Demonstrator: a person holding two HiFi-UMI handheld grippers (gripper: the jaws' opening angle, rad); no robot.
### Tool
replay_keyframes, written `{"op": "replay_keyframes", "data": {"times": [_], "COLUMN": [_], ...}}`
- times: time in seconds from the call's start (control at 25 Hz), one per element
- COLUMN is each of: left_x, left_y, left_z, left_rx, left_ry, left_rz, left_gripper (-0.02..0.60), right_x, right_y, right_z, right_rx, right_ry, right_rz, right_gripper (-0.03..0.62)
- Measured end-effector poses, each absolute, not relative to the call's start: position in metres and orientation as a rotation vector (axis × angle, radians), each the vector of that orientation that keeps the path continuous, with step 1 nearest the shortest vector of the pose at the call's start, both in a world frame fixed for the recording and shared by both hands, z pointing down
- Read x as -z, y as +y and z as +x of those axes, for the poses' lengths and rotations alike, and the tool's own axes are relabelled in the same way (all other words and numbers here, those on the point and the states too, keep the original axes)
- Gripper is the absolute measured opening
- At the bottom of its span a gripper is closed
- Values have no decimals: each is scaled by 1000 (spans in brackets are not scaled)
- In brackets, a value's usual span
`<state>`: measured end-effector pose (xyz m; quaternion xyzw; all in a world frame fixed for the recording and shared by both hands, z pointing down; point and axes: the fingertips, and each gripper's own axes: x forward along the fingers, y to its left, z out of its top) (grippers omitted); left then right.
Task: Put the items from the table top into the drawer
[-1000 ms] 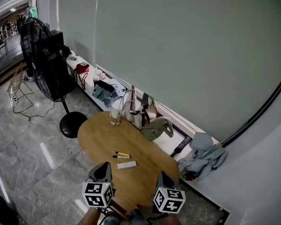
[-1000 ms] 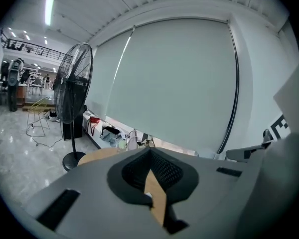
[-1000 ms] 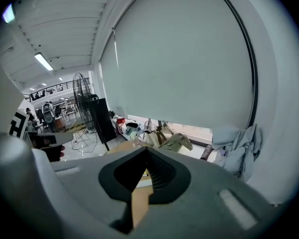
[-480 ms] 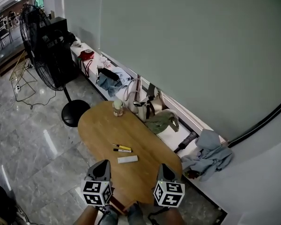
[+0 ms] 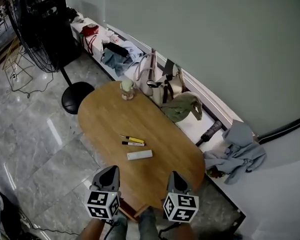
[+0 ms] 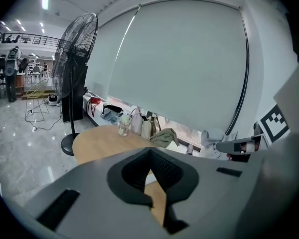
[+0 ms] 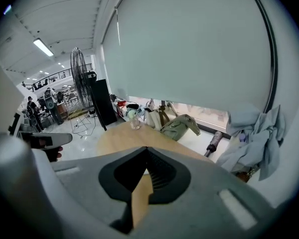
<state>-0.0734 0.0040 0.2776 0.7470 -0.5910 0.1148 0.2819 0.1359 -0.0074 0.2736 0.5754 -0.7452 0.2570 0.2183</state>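
On the oval wooden table (image 5: 105, 124) lie a yellow pen (image 5: 132, 139), a black pen (image 5: 133, 144) and a white bar (image 5: 139, 155), close together near the middle. A glass jar with a pale green lid (image 5: 127, 89) stands at the far end. My left gripper (image 5: 108, 172) and right gripper (image 5: 176, 177) hover side by side over the near edge, both short of the items. In the left gripper view the left gripper (image 6: 150, 151) has its jaws together and empty; the right gripper (image 7: 147, 150) looks the same in its own view.
A tall standing fan (image 5: 37, 31) with a round base (image 5: 75, 97) is left of the table's far end. Bags (image 5: 157, 84), a green bag (image 5: 182, 106) and clothes (image 5: 237, 151) crowd the low ledge along the wall. Grey tiled floor surrounds the table.
Both grippers have sunk toward the near edge of the table, and the head view has tipped down, so the table looks larger and closer. The jaws stayed together.
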Motion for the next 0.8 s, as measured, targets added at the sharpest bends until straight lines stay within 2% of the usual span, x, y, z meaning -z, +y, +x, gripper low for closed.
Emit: {"op": "replay_keyframes", "data": {"times": [0.28,0.8], "left_x": [-357,-444], "left_y": [8,12], "left_z": [-75,-79], "left_rx": [-359,-408], "left_ry": [-1528,-1488], "left_rz": [1965,1963], "left_gripper": [-8,-8], "right_x": [-343,-428], "right_y": [-9,1], "right_z": [128,121], "right_rx": [-759,-813], "right_ry": [-2024,-1975], "right_rz": [1586,1568], "right_gripper": [5,5]}}
